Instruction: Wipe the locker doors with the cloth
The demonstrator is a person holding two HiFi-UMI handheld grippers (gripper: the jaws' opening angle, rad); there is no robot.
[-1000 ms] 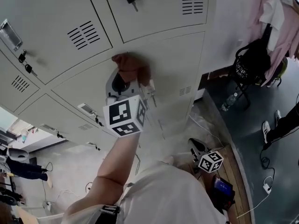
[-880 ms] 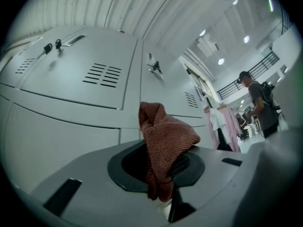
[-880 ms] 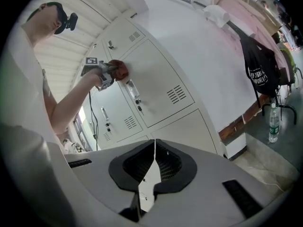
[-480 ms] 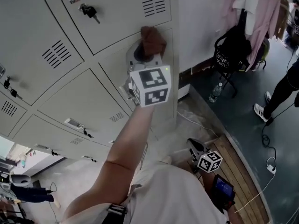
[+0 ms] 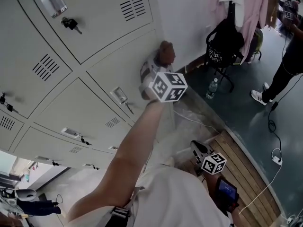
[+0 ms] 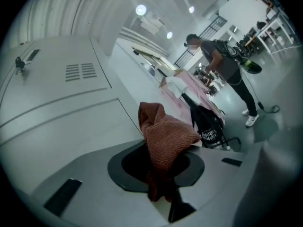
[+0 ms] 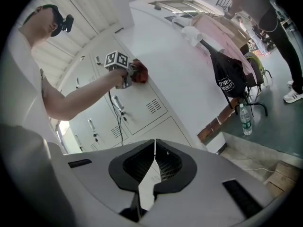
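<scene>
We record the left gripper (image 5: 160,63) with the cloth (image 5: 166,51) at the right-hand edge of the locker doors (image 5: 94,56), where the door face gives way to the white wall (image 5: 187,13). Leftward the door faces run flat and open, broken only by a projecting latch (image 5: 119,95), a hanging key (image 5: 71,23) and a handle (image 5: 50,0). Below and to the right, well apart from the lockers, we list a chair (image 5: 229,79) bearing a black bag (image 5: 221,48), a water bottle (image 5: 211,88), floor cables (image 5: 271,124) and a standing person (image 5: 290,56).

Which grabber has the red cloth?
The left gripper, up at the lockers, clamps the reddish-brown cloth; the right gripper is shut and empty.
</scene>
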